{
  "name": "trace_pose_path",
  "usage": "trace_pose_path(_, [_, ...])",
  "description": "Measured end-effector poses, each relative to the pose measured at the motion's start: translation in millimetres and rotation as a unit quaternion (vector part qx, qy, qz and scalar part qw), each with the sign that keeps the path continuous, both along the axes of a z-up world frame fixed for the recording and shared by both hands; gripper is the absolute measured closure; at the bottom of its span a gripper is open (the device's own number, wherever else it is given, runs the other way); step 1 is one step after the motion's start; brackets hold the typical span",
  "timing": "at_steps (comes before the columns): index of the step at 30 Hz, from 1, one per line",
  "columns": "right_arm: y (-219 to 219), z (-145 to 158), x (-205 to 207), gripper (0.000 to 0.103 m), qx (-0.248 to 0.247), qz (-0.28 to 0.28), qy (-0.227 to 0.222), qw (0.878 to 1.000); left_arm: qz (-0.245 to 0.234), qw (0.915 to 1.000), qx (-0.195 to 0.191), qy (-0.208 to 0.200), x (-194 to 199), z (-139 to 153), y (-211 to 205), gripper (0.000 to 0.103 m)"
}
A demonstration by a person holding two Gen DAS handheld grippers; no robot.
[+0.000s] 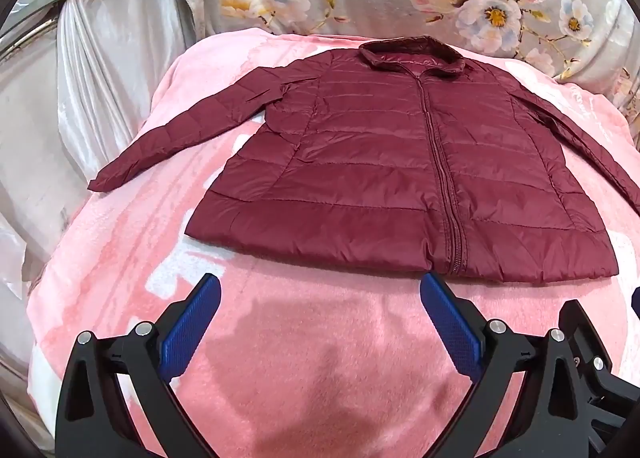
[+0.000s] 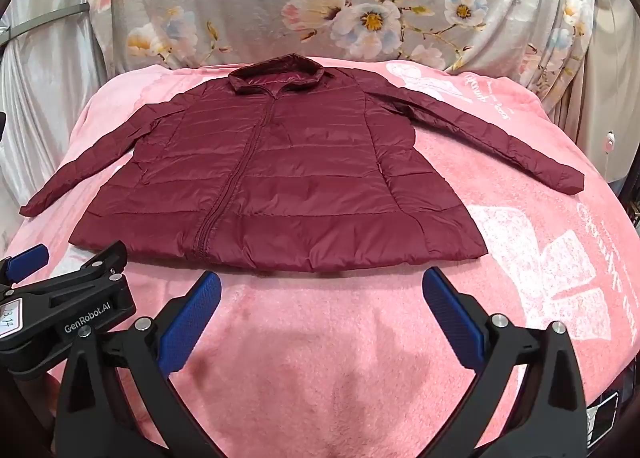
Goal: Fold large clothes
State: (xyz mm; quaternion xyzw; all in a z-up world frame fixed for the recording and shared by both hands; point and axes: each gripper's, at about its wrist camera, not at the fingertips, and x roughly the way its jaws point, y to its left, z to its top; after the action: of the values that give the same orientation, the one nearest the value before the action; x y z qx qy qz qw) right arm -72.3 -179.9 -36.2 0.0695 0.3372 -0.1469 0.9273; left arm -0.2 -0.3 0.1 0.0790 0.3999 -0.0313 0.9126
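blue-padded jaws of the left gripper and right gripper stood spread wide and empty just short of the hem, probably readying a first fold; the maroon jacket lay flat, zipped, sleeves outspread on the pink blanket.

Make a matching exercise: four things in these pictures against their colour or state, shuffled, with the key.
Things:
1. jacket
2. blanket
3. left gripper
4. pads

Matches:
A. blue
B. pink
C. open, empty
D. dark red, zipped, spread flat

Pairs: 1-D, 2-B, 3-C, 4-A
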Motion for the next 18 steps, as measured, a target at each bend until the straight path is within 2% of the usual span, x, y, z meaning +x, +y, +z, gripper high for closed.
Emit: trace_pose_path(18, [7.7,1.1,-1.1,0.005,-0.003,0.002,0.0,1.0,0.002,1.0,-0.002,0.002,-2.4,-2.7,1.7,0.005])
